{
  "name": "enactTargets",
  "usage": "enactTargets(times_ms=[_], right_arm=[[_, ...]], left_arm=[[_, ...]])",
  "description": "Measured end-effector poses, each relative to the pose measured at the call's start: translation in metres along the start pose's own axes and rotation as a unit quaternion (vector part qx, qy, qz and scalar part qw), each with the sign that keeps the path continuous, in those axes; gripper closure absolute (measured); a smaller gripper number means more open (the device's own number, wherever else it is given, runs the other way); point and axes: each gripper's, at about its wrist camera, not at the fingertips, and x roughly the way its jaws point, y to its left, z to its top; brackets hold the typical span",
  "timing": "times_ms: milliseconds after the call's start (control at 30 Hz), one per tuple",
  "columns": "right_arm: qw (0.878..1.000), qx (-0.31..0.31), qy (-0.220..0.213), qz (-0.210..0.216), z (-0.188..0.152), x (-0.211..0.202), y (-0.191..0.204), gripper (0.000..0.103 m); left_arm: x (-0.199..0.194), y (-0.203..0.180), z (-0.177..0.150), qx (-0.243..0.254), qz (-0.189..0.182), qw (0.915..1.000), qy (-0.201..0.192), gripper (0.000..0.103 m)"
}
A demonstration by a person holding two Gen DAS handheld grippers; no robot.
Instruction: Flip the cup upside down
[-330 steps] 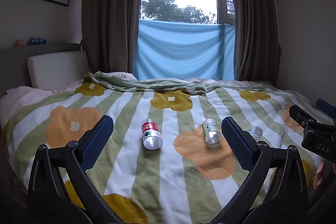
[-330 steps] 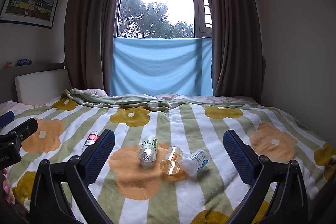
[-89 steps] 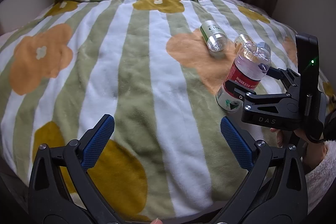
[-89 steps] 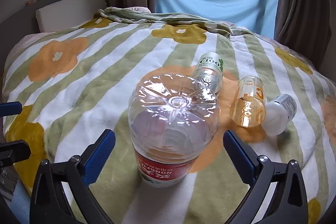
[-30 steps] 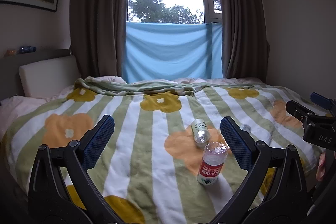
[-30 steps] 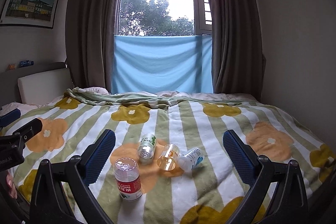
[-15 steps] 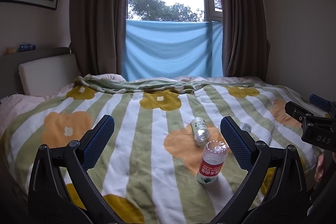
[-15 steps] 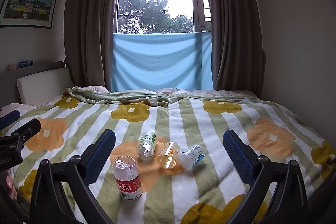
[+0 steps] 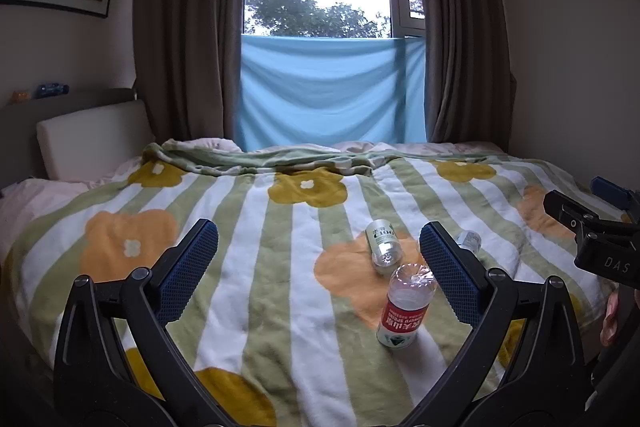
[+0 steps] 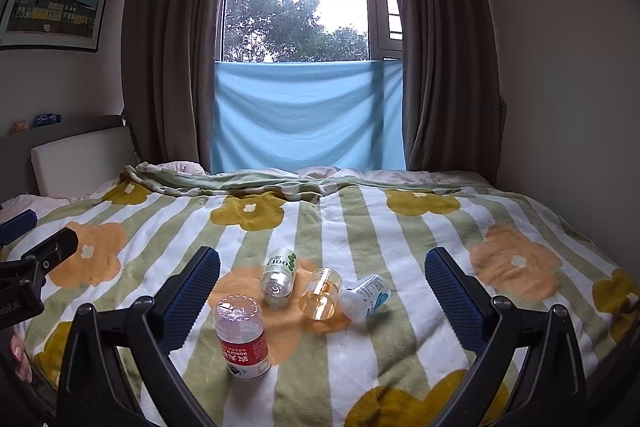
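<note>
The amber see-through cup (image 10: 320,293) lies on its side on the flowered blanket, its mouth turned toward me, between a green-label bottle (image 10: 280,275) and a white bottle (image 10: 366,297), both also lying down. A red-label bottle (image 10: 240,339) stands cap-down in front of them, left of the cup. My right gripper (image 10: 323,259) is open and empty, held back from the group. My left gripper (image 9: 318,235) is open and empty too. In the left wrist view its right finger (image 9: 448,271) hides the cup; the red-label bottle (image 9: 404,307) and green-label bottle (image 9: 383,247) show.
The striped blanket (image 10: 400,235) covers the whole bed, bunched at the far edge under the window. A headboard cushion (image 10: 80,159) stands at the left. The other gripper shows at each view's side: the right gripper's body (image 9: 592,227), the left gripper's body (image 10: 36,263).
The red-label bottle lay on its side 11 s ago and was in my right gripper 3 s ago; it now stands cap-down, released. Both grippers have pulled back; almost nothing moved in the last second.
</note>
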Motion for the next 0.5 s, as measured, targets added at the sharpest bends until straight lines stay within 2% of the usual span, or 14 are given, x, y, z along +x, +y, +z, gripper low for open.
enactTargets(times_ms=[500], right_arm=[[1.0,0.0,0.001,-0.001,-0.0013,0.0011,-0.0008,0.001]], left_arm=[[-0.0037,-0.0017,-0.0008,0.003,0.006,1.0,-0.007,0.002]])
